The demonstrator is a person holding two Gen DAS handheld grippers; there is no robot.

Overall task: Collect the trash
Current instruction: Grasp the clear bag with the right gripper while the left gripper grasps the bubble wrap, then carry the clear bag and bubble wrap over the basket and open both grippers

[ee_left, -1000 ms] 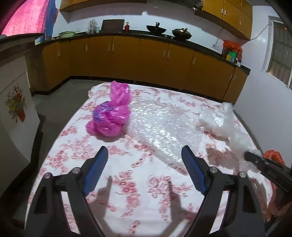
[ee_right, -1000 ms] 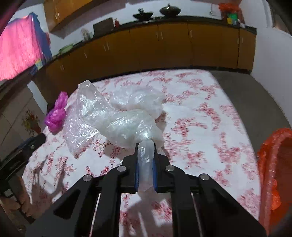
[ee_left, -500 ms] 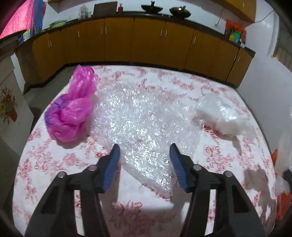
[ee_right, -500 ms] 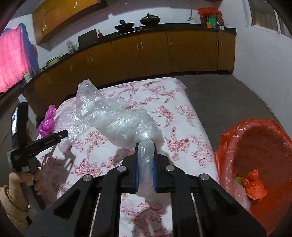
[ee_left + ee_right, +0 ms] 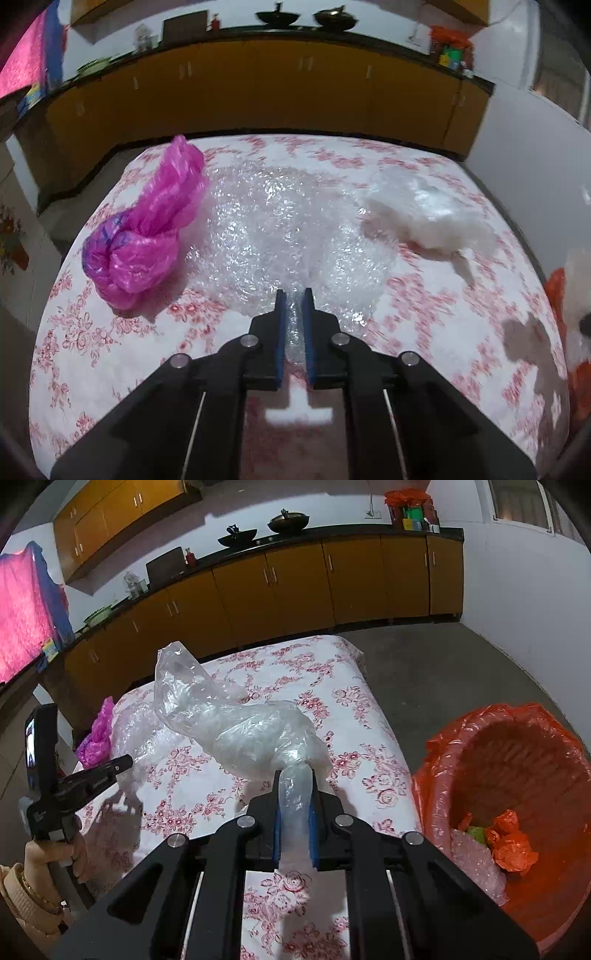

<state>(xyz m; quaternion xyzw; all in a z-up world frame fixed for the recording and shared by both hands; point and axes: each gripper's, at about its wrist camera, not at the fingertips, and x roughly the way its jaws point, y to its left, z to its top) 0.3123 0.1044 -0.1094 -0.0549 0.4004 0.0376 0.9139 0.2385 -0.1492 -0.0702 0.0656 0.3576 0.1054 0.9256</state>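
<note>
My left gripper point(image 5: 293, 299) is shut on the near edge of a sheet of clear bubble wrap point(image 5: 280, 229) lying on the floral table point(image 5: 92, 332). A knotted pink plastic bag point(image 5: 147, 236) lies to its left and a white crumpled plastic bag point(image 5: 424, 214) to its right. My right gripper point(image 5: 294, 779) is shut on the tail of a clear plastic bag point(image 5: 240, 723) and holds it above the table's right side. An orange-lined trash bin point(image 5: 517, 775) stands to the right, with trash inside.
Yellow kitchen cabinets point(image 5: 295, 579) with a dark counter run along the back wall. Grey floor point(image 5: 443, 672) lies between table and cabinets. The left gripper and the hand holding it show in the right wrist view point(image 5: 74, 779). The bin's orange edge shows in the left wrist view point(image 5: 561, 295).
My left gripper moved forward over the bubble wrap and closed on its near edge. My right gripper carried the clear bag up and rightward, bringing the orange bin into view.
</note>
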